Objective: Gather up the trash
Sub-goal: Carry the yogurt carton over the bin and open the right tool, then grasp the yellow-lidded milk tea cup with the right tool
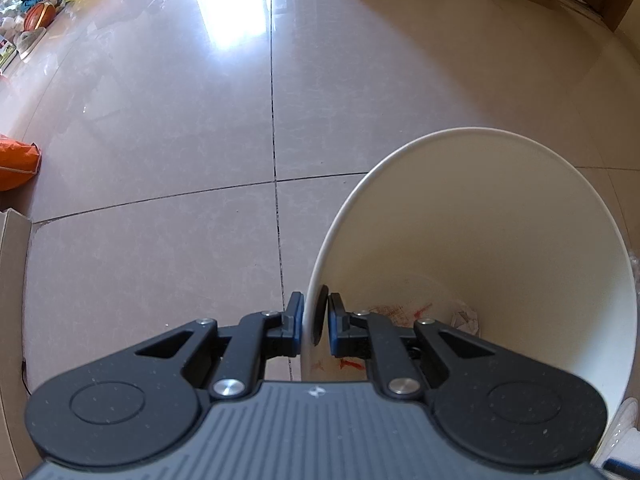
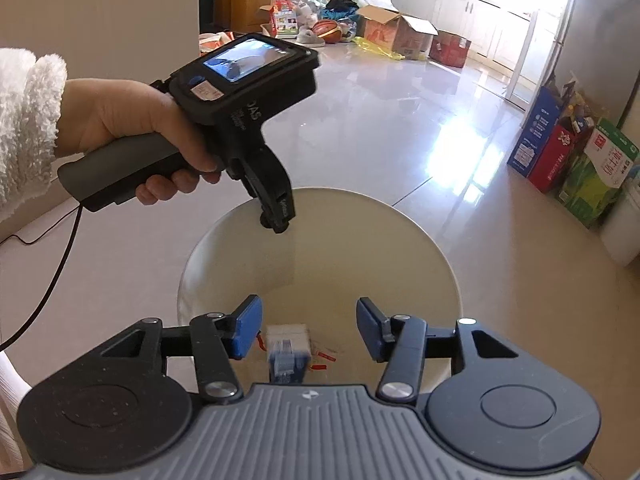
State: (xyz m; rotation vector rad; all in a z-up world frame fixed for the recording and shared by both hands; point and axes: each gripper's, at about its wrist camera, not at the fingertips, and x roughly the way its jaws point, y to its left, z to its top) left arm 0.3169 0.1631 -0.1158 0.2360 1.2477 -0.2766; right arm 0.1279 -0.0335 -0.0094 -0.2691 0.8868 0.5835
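Right wrist view: small carton [image 2: 289,350] upright, long axis vertical, inside bin [image 2: 400,240].

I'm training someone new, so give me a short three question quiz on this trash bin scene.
1. True or false: the left gripper is shut on the rim of the white bin.
2. What stands apart: the right gripper jaws, or the left's?
3. The small blurred carton is: A) below the open jaws, over the bin B) on the floor C) clamped.

Key: 1 true; 2 the right gripper's; 3 A.
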